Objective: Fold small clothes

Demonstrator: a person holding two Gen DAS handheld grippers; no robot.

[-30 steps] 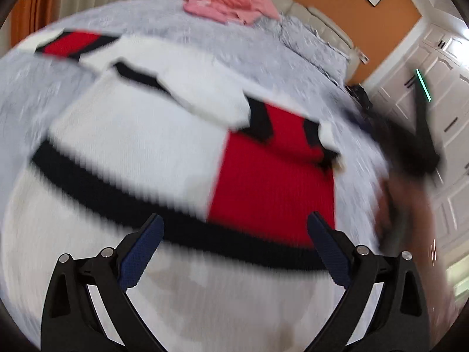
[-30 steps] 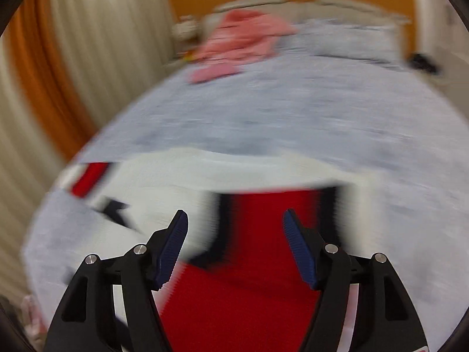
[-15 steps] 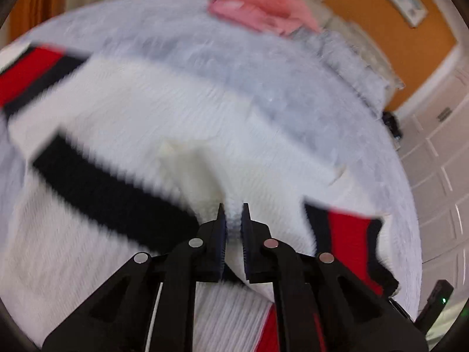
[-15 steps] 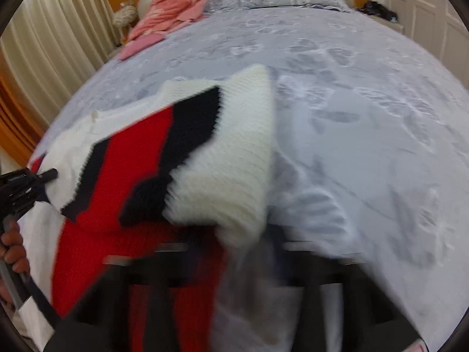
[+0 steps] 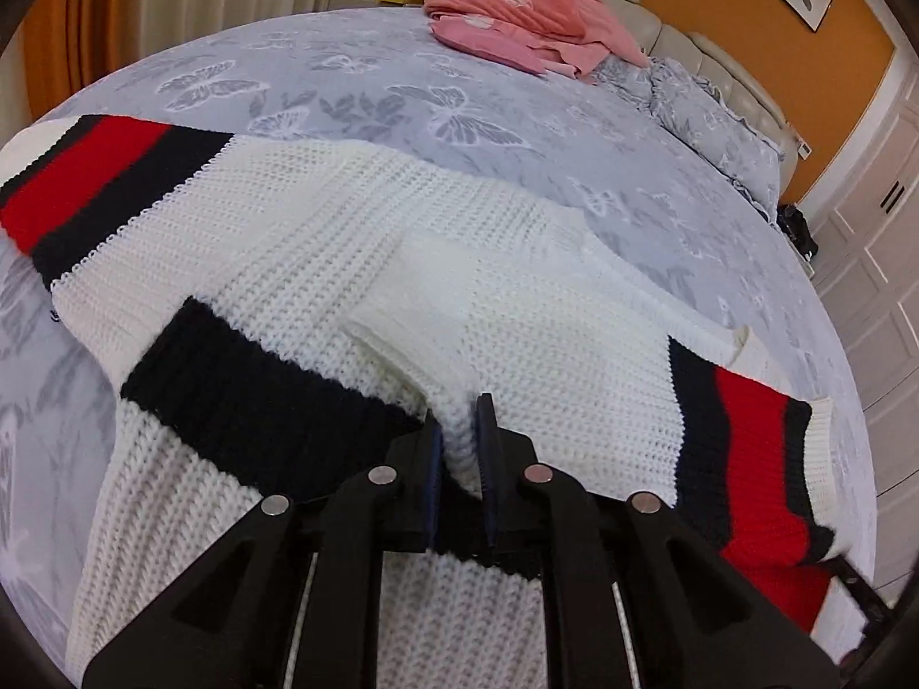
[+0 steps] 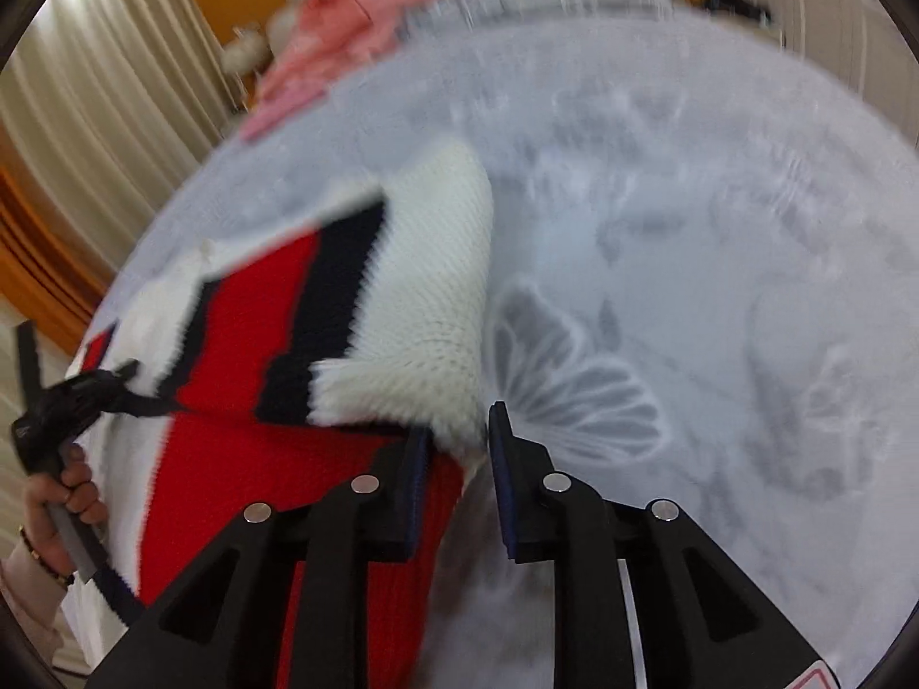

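Observation:
A white knit sweater point(image 5: 344, 241) with black and red bands lies spread on the grey butterfly-print bedspread point(image 5: 356, 74). In the left wrist view, my left gripper point(image 5: 459, 442) pinches a raised ridge of white knit beside the black band. Its jaws are opening slightly, and the pads still press the fabric. In the right wrist view, my right gripper point(image 6: 456, 442) holds a white edge of the sweater point(image 6: 247, 316) where a red and black part folds over. Its jaws are also opening, with knit bunched between them. A person's hand point(image 6: 57, 494) grips the other tool at the left edge.
Pink clothes point(image 5: 528, 17) lie heaped near the headboard, next to grey pillows point(image 5: 706, 109). Curtains point(image 6: 86, 115) hang on the left and white cabinet doors point(image 5: 879, 264) stand on the right. Bare bedspread point(image 6: 689, 287) stretches to the right of the sweater.
Both grippers stood open above the sweater a second ago. Both then came down and shut on knit. The left one moved across to the white part, and the right one raised a folded edge.

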